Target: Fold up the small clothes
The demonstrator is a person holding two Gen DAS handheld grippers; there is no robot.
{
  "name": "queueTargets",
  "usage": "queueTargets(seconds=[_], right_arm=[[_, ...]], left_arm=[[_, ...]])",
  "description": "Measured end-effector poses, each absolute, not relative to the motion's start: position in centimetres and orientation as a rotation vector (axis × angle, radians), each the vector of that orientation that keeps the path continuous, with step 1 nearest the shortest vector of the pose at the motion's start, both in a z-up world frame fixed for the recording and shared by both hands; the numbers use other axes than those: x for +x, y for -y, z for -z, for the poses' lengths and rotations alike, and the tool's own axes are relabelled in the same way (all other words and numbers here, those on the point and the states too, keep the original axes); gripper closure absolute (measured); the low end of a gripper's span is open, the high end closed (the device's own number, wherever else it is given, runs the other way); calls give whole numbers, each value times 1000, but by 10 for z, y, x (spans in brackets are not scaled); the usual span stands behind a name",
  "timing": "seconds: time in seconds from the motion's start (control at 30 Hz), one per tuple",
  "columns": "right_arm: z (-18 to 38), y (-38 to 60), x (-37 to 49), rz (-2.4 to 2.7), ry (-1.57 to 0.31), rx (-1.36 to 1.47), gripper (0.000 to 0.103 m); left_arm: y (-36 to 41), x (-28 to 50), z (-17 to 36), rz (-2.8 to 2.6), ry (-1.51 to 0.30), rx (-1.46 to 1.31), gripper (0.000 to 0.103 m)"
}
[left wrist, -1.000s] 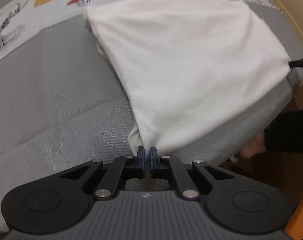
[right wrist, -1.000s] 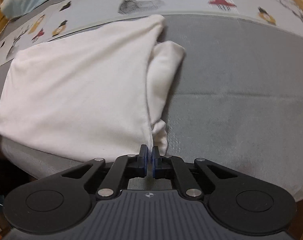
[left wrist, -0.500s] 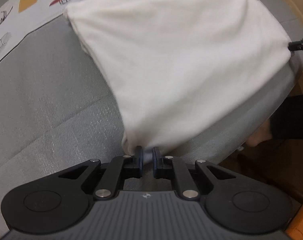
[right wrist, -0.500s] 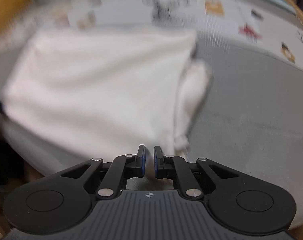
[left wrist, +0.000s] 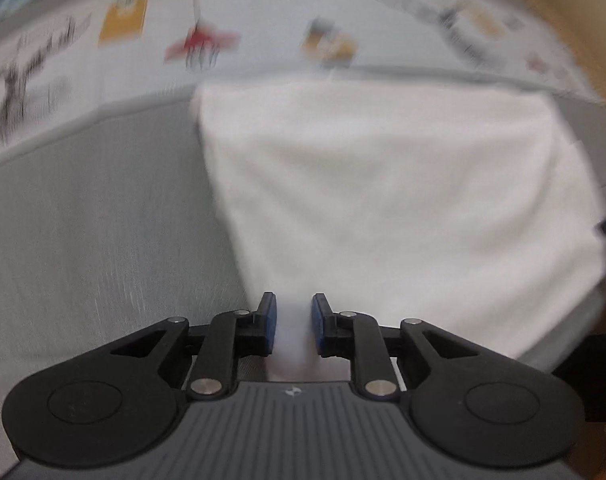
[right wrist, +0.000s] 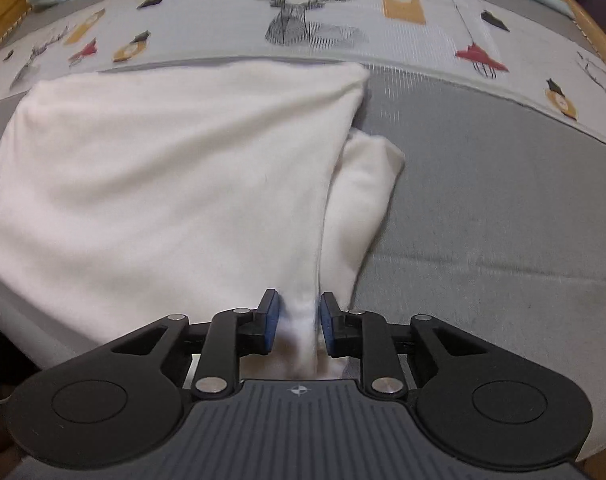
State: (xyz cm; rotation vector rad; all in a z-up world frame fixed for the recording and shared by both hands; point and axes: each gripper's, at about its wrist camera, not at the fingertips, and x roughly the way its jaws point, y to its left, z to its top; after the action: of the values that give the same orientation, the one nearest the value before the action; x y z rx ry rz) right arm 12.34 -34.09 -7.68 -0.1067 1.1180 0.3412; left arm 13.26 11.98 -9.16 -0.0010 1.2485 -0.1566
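Note:
A white garment (left wrist: pixel 383 184) lies folded flat on a grey bed cover (left wrist: pixel 95 216). In the right wrist view the garment (right wrist: pixel 175 168) has a sleeve (right wrist: pixel 363 192) sticking out on its right side. My left gripper (left wrist: pixel 293 322) is open, with the garment's near corner lying loose between its blue pads. My right gripper (right wrist: pixel 297 322) is open too, with the other near corner of the cloth between its pads. The left wrist view is blurred by motion.
The grey cover (right wrist: pixel 503 200) borders a pale printed band with a deer (right wrist: pixel 303 20), lamps and tags at the back. A wooden bed frame (right wrist: pixel 599 28) runs along the far right. The bed's near edge drops off just below the garment.
Both grippers have opened and let go of the garment's near corners. The cloth now lies flat on the cover. Both grippers have shifted a little, and the left view swings.

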Motion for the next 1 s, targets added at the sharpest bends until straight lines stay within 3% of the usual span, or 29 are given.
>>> queueTargets(seconds=[0.17,0.27,0.37,0.47,0.6,0.7,0.77,1.0], right_arm=[[64,340,132,-349,-970,-62,79],[82,336,147,-328,-1000,-95,79],[107,330,157,-297,-1099,-155,79],[101,326,161,-292,-1051,-133,79],[105,327,170,-253,-1056,-137,78],[110,323,168,-223,-1086,-195,74],[101,321,165,-206,-1058,-169,74],[45,278,120,-270,-817,-167,74]], left_arm=[[-125,145,77,124,-1075,-47,82],[-125,158,71,117,-995,-78,82],[-126,176,88,60,-1047,-68,82],[-128,185,97,-34,-1083,-66,88],[-121,189,80,-28,-958,-49,87],[-121,198,102,-27,-1091,-48,87],[-122,195,91,-45,-1060,-51,87],[-134,156,36,-65,-862,-6,73]])
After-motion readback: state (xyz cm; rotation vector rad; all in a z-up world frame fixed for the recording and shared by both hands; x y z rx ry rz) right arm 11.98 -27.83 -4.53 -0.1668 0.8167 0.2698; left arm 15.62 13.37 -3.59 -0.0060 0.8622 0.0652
